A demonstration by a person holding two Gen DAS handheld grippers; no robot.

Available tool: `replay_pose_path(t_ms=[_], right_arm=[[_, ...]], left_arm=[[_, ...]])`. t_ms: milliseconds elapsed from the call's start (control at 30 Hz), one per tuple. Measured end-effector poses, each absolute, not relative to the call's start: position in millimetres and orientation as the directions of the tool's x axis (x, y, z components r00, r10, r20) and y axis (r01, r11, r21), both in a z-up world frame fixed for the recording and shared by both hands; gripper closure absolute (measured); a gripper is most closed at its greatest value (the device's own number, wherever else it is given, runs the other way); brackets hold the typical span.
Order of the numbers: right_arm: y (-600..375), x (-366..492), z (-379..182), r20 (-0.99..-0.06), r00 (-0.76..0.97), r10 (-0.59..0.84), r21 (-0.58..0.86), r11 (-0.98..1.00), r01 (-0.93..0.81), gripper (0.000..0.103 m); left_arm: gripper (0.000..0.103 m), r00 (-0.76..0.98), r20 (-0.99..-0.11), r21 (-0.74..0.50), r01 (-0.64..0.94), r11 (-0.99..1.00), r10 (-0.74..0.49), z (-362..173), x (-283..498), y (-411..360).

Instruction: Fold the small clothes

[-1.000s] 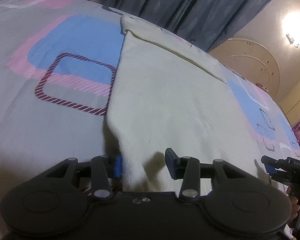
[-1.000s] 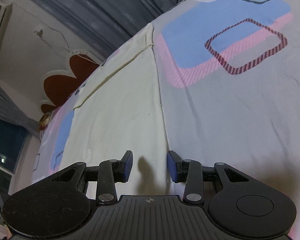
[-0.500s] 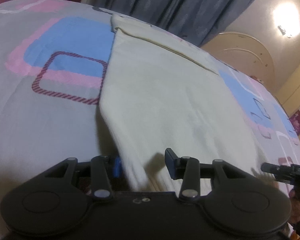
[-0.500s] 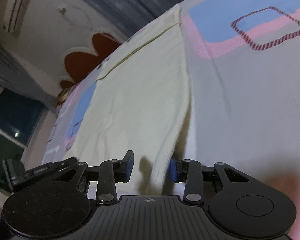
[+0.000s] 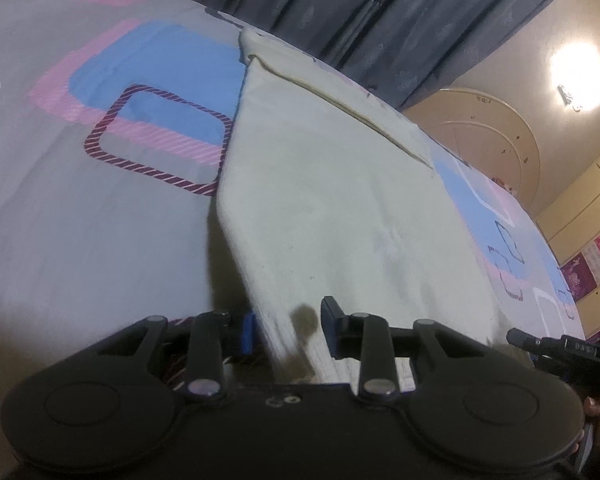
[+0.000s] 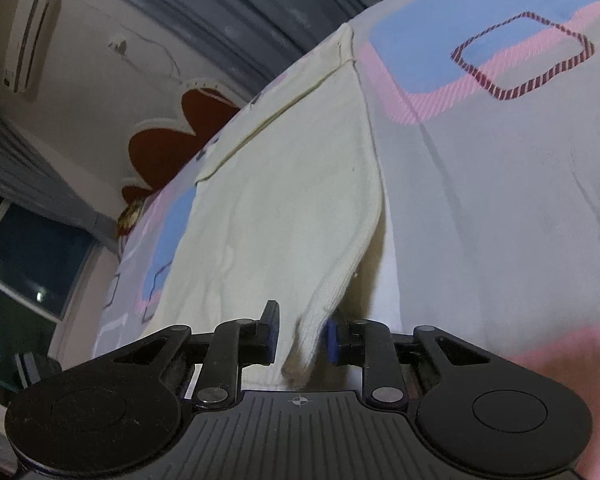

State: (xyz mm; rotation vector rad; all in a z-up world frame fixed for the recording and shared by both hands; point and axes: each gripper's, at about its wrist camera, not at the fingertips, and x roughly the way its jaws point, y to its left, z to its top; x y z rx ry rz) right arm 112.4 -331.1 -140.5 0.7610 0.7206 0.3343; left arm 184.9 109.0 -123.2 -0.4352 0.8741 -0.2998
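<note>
A cream knitted garment (image 5: pixel 332 200) lies spread on the bedsheet (image 5: pixel 80 220); it also shows in the right wrist view (image 6: pixel 292 200). My left gripper (image 5: pixel 288 330) is open, its fingers on either side of the garment's raised near-left corner. My right gripper (image 6: pixel 302 334) is open too, with the garment's raised near-right corner hanging between its fingers, against the right pad (image 6: pixel 332 340). The right gripper shows at the right edge of the left wrist view (image 5: pixel 560 354). The far hem lies flat near the curtain.
The bedsheet (image 6: pixel 520 200) is grey with blue, pink and striped squares. Grey curtains (image 5: pixel 380 20) hang behind the bed. A headboard (image 6: pixel 168 144), an air conditioner (image 6: pixel 28 40) and a window (image 6: pixel 20 264) are beyond the bed. A wall lamp (image 5: pixel 576 76) glows.
Both near corners of the garment have risen off the sheet between the fingers. Both grippers have lifted and tilted slightly. The jaws stay apart.
</note>
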Motion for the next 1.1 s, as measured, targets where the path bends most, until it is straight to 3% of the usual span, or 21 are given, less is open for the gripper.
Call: replay_pose_path(t_ms=[233,300,433,633,733,767,800,1000,1100], right_arm=[[-338,116,-138,-0.429,0.752,0.500,0.758,0.652,-0.001,0.079],[-336,117,-138,-0.440,0.750,0.494,0.747,0.664,0.001,0.079],[-334,117,-139,-0.480,0.734,0.480,0.717,0.697,0.014,0.091],[-330,120,-141,-0.525,0.712,0.465,0.675,0.738,0.016,0.091],[-326,120,-143,-0.548,0.698,0.461,0.653,0.758,0.012,0.093],[-325,120,-142,-0.552,0.696,0.459,0.647,0.762,0.010,0.095],[-325,119,-142,-0.552,0.696,0.459,0.644,0.765,0.007,0.099],[-324,113,-122,-0.482,0.748,0.456,0.646,0.762,-0.049,0.100],[-323,119,-125,-0.519,0.735,0.436,0.621,0.784,-0.027,0.100]], left_arm=[[0.072,0.608,-0.671,-0.481,0.078,0.873,-0.424,-123,185,109],[0.072,0.608,-0.672,-0.477,0.080,0.875,-0.422,-122,184,108],[0.072,0.610,-0.673,-0.476,0.075,0.876,-0.418,-122,184,109],[0.072,0.618,-0.666,-0.487,0.065,0.871,-0.418,-124,181,111],[0.083,0.611,-0.667,-0.501,0.055,0.864,-0.426,-125,182,114],[0.098,0.600,-0.672,-0.505,0.057,0.861,-0.434,-125,183,114],[0.099,0.593,-0.677,-0.503,0.059,0.862,-0.436,-126,184,114],[0.099,0.685,-0.569,-0.553,0.090,0.828,-0.455,-112,172,122],[0.098,0.630,-0.651,-0.535,0.014,0.844,-0.424,-130,181,125]])
